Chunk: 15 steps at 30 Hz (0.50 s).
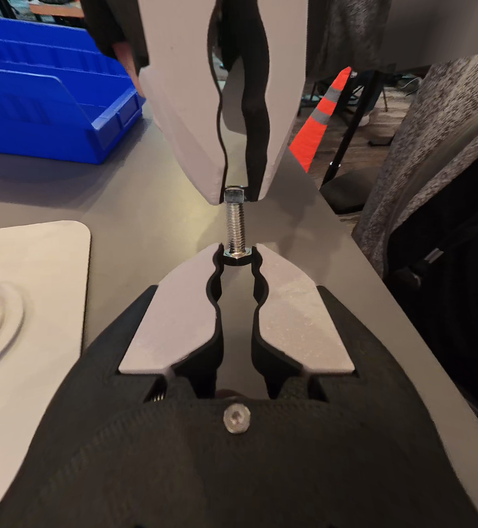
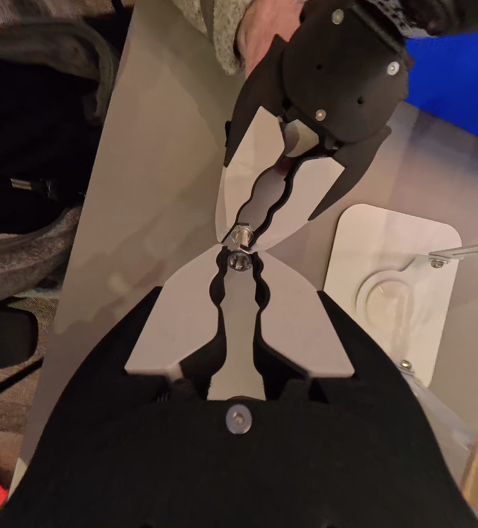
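Observation:
In the left wrist view my left gripper point(image 1: 236, 253) is shut on a silver hex nut point(image 1: 236, 253) at its fingertips. A silver threaded bolt point(image 1: 234, 225) stands with its end in the nut. My right gripper point(image 1: 234, 197) comes down from above and is shut on the bolt's hex head point(image 1: 233, 195). In the right wrist view my right gripper point(image 2: 239, 261) grips the bolt head point(image 2: 239, 262) seen end-on. The left gripper point(image 2: 241, 231) beyond it grips the nut point(image 2: 242, 230) on the shaft. Both are held above the grey table point(image 1: 146, 214).
A blue bin point(image 1: 46, 94) stands at the back left. A white plate with a round clear part point(image 1: 26, 285) lies on the table at the left; it also shows in the right wrist view point(image 2: 389, 271). The table edge runs on the right, with an orange cone point(image 1: 326, 114) on the floor beyond. The tips of both grippers are at nearly the same place.

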Each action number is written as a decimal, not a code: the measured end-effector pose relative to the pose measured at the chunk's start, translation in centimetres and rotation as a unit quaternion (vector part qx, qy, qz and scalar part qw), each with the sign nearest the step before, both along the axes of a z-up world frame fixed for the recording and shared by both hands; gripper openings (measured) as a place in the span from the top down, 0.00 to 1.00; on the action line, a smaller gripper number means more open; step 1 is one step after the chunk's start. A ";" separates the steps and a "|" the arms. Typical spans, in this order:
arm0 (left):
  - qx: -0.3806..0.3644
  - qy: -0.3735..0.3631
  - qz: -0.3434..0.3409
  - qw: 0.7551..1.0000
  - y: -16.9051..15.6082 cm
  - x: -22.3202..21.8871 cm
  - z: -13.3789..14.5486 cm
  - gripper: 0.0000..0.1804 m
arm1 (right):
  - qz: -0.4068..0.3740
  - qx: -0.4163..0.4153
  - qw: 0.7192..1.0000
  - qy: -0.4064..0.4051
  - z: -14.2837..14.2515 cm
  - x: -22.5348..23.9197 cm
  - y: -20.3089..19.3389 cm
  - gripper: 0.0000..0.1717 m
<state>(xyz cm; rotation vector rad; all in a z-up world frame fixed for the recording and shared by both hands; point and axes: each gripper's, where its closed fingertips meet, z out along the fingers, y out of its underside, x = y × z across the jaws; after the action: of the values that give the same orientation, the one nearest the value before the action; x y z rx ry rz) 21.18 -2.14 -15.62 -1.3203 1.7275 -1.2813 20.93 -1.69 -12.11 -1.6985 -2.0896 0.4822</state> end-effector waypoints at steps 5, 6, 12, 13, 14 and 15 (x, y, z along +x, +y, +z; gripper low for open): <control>0.041 0.007 0.033 0.999 0.7 0.2 -0.2 0.90 | -0.034 -0.014 0.999 0.019 -0.1 0.2 0.5 0.90; 0.050 0.010 0.040 0.998 0.9 0.3 -0.2 0.90 | -0.044 -0.016 0.999 0.022 -0.1 0.3 0.6 0.90; 0.115 0.027 0.092 0.989 2.2 0.5 -0.5 0.90 | -0.096 -0.036 0.994 0.037 -0.4 0.6 1.5 0.90; 0.120 0.027 0.103 0.987 2.4 0.6 -0.5 0.90 | -0.104 -0.039 0.993 0.043 -0.4 0.7 1.7 0.90; 0.131 0.026 0.113 0.985 2.6 0.6 -0.4 0.90 | -0.113 -0.043 0.991 0.052 -0.3 0.7 1.8 0.90; 0.142 0.027 0.123 0.982 2.9 0.6 -0.4 0.90 | -0.123 -0.048 0.989 0.061 -0.2 0.7 2.0 0.90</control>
<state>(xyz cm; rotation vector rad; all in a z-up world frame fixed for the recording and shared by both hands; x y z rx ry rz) 21.78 0.75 -16.00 -1.3569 1.6505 -0.8335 21.66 0.33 -12.35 -1.8994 -1.7661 0.6015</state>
